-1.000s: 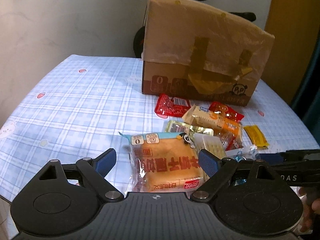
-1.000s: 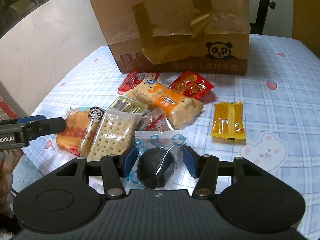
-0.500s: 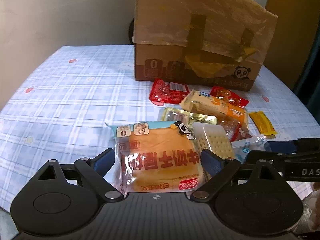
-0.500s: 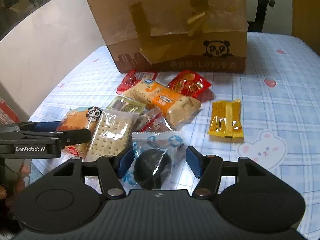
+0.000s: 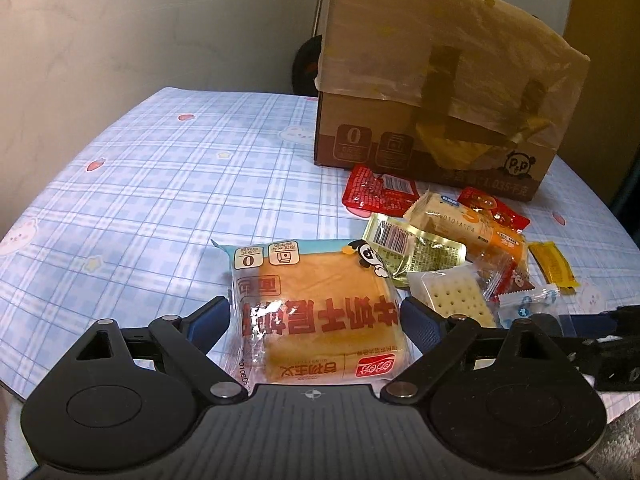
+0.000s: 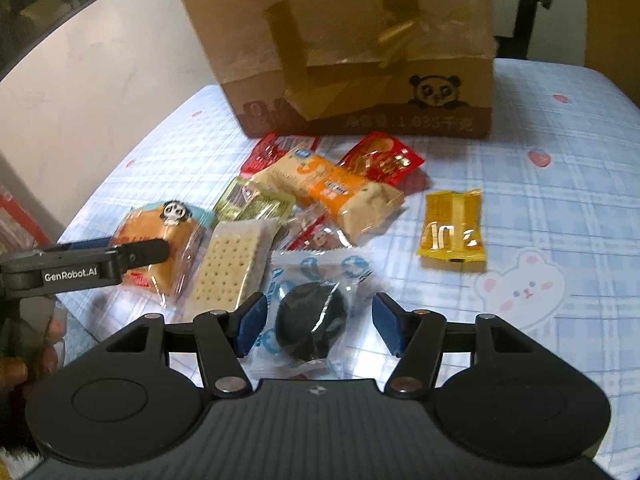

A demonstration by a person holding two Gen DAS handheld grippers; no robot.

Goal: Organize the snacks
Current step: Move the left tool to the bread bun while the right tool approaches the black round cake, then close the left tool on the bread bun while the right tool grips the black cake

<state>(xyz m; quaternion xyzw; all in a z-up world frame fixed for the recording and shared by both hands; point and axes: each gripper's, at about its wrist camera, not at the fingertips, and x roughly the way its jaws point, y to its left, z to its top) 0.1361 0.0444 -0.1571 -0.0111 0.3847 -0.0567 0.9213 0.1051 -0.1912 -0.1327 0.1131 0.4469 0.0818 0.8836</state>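
Nearest in the left wrist view, the left claw [image 5: 314, 316] stands wide with the bread packet [image 5: 316, 316] lying between its blue pads; the pads flank the packet's two sides and look just clear of the wrapper, though contact on the left side is hard to rule out; the packet rests flat on the checked surface [image 5: 160, 200], its printed length running across the claw's opening, so closing inward should take it by the short sides. In the right wrist view, the right claw [image 6: 320, 322] is parted about halfway around the round dark biscuit in a clear wrapper [image 6: 312, 326]; the left pad sits just beside the wrapper, the right pad stands apart from it; nothing is gripped yet. Each claw is thus the nearer one to its own packet, the bread on the left, the biscuit on the right. Just beyond lies the cracker pack [image 6: 230, 268], then a green-gold pack [image 6: 252, 202], an orange bar [image 6: 332, 190], two red packets and, off to the right, a yellow sachet [image 6: 454, 224]. Farthest stands the taped cardboard box [image 6: 360, 60], upright, its top closed by flaps from this side; it seems the likely destination, well apart from both claws.
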